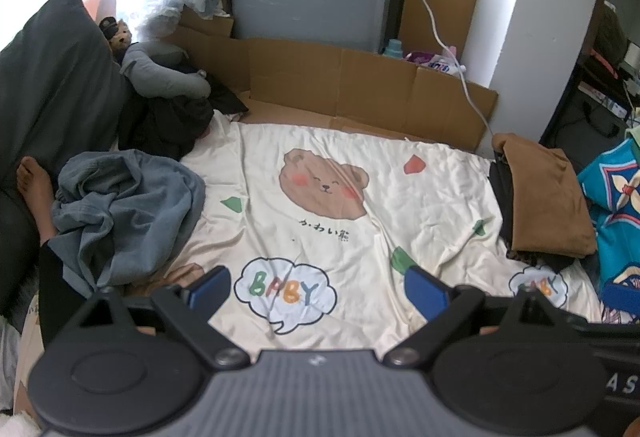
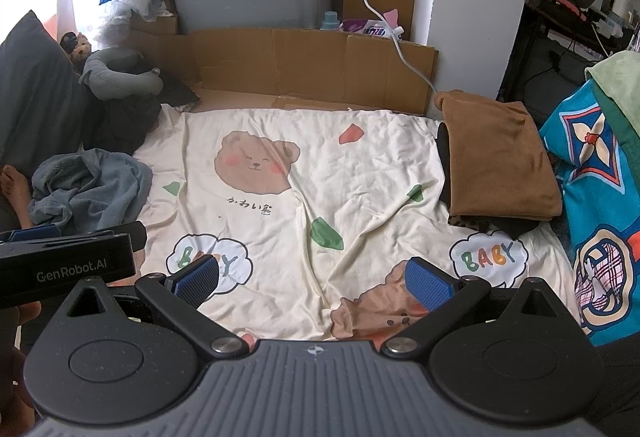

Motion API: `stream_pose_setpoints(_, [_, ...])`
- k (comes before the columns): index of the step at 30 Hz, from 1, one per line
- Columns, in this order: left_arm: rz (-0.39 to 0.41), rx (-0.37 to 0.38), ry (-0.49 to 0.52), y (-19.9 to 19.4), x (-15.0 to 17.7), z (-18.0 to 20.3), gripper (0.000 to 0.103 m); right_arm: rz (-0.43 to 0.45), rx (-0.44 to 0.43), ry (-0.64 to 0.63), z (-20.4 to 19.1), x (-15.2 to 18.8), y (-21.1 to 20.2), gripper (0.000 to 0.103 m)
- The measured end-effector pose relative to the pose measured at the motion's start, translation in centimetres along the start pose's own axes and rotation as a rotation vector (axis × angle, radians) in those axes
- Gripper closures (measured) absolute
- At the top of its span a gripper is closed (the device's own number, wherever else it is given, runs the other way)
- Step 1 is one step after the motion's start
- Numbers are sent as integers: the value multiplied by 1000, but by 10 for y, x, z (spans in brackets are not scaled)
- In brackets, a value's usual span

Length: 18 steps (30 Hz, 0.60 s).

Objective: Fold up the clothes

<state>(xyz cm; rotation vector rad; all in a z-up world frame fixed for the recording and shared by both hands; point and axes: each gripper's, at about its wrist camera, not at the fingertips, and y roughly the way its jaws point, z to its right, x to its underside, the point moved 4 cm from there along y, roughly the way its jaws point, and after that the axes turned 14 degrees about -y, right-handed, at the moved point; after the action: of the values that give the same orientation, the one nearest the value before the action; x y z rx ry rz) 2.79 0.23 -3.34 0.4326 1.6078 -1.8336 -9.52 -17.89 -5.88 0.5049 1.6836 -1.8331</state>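
A crumpled grey-blue garment (image 1: 124, 213) (image 2: 88, 185) lies in a heap at the left of the cream bear-print sheet (image 1: 340, 245) (image 2: 320, 177). At the right edge sits a stack of folded clothes, brown cloth (image 1: 548, 197) (image 2: 500, 157) on top of dark pieces. My left gripper (image 1: 318, 291) hovers open over the sheet's near part, right of the heap, holding nothing. My right gripper (image 2: 316, 281) is open too, low over the sheet's front, empty. The left gripper's body (image 2: 64, 265) shows at the left in the right wrist view.
A bare foot (image 1: 34, 185) and dark trouser leg lie left of the heap. Dark pillow (image 1: 48, 85), grey plush toy (image 1: 160, 73) and dark clothes sit at the back left. Flattened cardboard (image 1: 360, 85) and a white cable (image 1: 452, 49) line the back. A blue patterned blanket (image 2: 600, 205) borders the right.
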Motion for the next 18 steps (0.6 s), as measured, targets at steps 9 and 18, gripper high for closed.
stream_pose_setpoints(9, [18,55,-2,-3,-5,3,3,-5,-59,-46,-11,1,0,1])
stream_pose_setpoints(18, [55,62,-29,-11,-15,-4,1,0,-58,-34,-6,-3,0,1])
